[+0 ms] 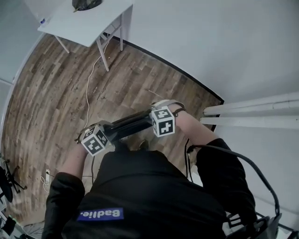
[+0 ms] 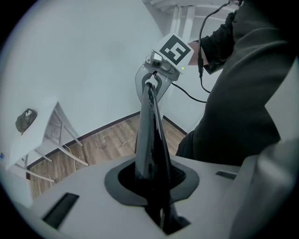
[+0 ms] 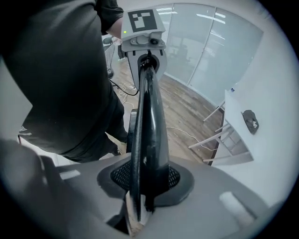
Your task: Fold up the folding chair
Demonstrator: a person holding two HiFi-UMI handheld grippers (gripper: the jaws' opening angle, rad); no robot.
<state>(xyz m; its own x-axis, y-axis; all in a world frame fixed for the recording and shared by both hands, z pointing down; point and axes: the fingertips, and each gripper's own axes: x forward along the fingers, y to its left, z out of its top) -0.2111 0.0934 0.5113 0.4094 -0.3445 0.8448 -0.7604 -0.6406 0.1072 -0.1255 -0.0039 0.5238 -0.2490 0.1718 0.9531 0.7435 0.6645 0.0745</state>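
Observation:
The black folding chair [image 1: 131,125] shows in the head view as a dark, narrow bar running between the two marker cubes, in front of the person's body. My left gripper [image 1: 96,140] grips its left end and my right gripper [image 1: 162,121] its right end. In the left gripper view the chair's thin black panel [image 2: 149,140] rises from my left gripper's [image 2: 156,205] shut jaws to the right gripper [image 2: 161,70] at the far end. The right gripper view mirrors this: the panel [image 3: 148,130] is pinched in my right gripper [image 3: 140,205] and reaches the left gripper [image 3: 145,46]. The rest of the chair is hidden.
A white table [image 1: 86,21] with a dark object [image 1: 85,3] on it stands at the far left on the wooden floor. A white cable [image 1: 88,88] trails from it toward the person. White pipes [image 1: 252,114] run along the wall at the right. A tripod [image 1: 7,179] stands at the left edge.

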